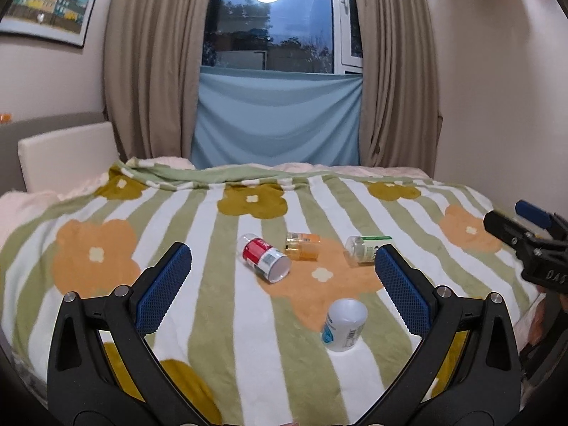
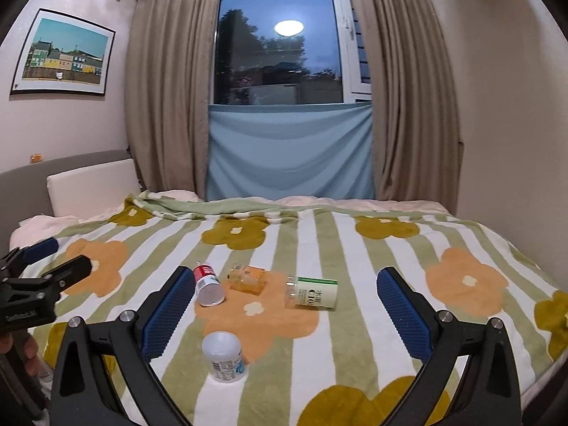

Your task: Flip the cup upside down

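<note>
Four small cups sit on a flowered blanket (image 1: pixel 227 319). A white cup with a blue label (image 1: pixel 343 326) stands upside down nearest me; it also shows in the right wrist view (image 2: pixel 224 356). A red-labelled cup (image 1: pixel 264 257) (image 2: pixel 208 284), an orange clear cup (image 1: pixel 302 245) (image 2: pixel 248 278) and a green-labelled cup (image 1: pixel 365 249) (image 2: pixel 312 293) lie on their sides behind it. My left gripper (image 1: pixel 283 264) is open and empty above the blanket. My right gripper (image 2: pixel 287 285) is open and empty too.
The blanket (image 2: pixel 355 337) covers a bed that ends at a headboard (image 2: pixel 64 170) on the left and curtains (image 2: pixel 167 88) with a window (image 2: pixel 280 42) behind. The right gripper shows at the right edge (image 1: pixel 525 234), the left gripper at the left edge (image 2: pixel 46 266).
</note>
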### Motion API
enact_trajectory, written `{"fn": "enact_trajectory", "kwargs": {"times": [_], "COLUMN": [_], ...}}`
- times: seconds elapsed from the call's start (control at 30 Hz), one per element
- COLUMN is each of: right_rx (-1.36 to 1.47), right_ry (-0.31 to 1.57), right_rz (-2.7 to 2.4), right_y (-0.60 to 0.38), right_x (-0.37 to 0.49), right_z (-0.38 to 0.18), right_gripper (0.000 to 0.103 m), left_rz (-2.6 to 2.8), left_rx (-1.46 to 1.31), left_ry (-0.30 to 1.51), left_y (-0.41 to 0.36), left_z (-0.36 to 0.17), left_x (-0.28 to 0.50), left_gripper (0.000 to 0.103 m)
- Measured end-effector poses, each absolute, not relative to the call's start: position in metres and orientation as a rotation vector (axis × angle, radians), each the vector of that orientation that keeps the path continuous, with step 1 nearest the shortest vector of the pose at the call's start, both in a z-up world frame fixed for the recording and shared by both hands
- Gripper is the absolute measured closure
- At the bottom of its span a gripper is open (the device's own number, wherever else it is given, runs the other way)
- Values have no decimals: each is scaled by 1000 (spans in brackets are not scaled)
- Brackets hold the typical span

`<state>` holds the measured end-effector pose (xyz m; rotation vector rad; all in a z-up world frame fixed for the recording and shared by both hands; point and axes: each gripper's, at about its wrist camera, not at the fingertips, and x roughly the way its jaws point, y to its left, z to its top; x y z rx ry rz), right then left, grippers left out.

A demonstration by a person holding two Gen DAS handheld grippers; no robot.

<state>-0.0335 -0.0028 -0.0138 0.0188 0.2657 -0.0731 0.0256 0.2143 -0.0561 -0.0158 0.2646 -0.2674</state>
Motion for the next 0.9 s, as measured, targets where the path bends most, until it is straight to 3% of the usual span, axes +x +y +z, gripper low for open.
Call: {"fn": "enact_trajectory", "kwargs": {"times": [0.9], "right_rx": [37], "right_ry": [269], "right_rz": [-135], "right_y": [-6], "right_x": [-36], "right_z": [-23], "right_gripper": [1], "left_rz": [-288], "left_rx": [11], "left_ry": [245], "left_y": [210], "left_z": [-65], "left_x": [25], "left_gripper": [0]}}
